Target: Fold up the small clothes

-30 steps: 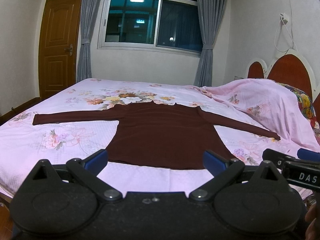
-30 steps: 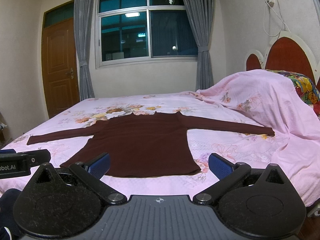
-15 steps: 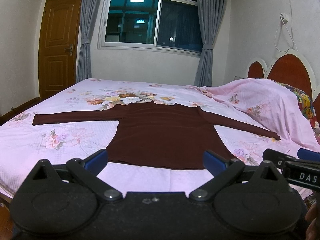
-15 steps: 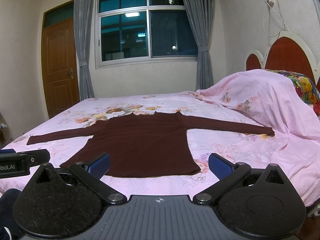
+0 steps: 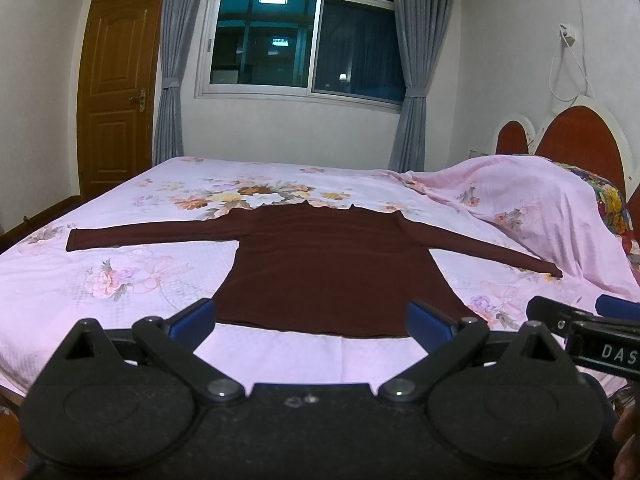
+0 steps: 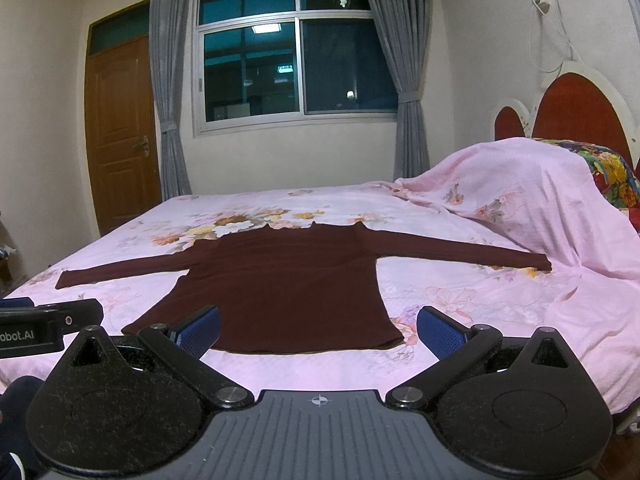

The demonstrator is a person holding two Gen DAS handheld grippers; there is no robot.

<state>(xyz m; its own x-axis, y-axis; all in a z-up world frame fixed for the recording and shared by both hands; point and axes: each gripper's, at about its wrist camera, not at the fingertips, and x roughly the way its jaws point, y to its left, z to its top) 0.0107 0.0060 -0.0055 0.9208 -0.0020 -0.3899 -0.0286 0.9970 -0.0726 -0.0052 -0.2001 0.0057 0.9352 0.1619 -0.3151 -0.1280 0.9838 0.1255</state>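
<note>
A dark maroon long-sleeved top lies flat on the bed, both sleeves spread out sideways, hem toward me; it also shows in the right wrist view. My left gripper is open and empty, held in front of the hem. My right gripper is open and empty, also in front of the hem. Each gripper shows at the edge of the other's view: the right one and the left one.
The bed has a pink floral sheet. A heap under the same pink cloth rises at the right by the red headboard. A window with grey curtains and a wooden door are behind.
</note>
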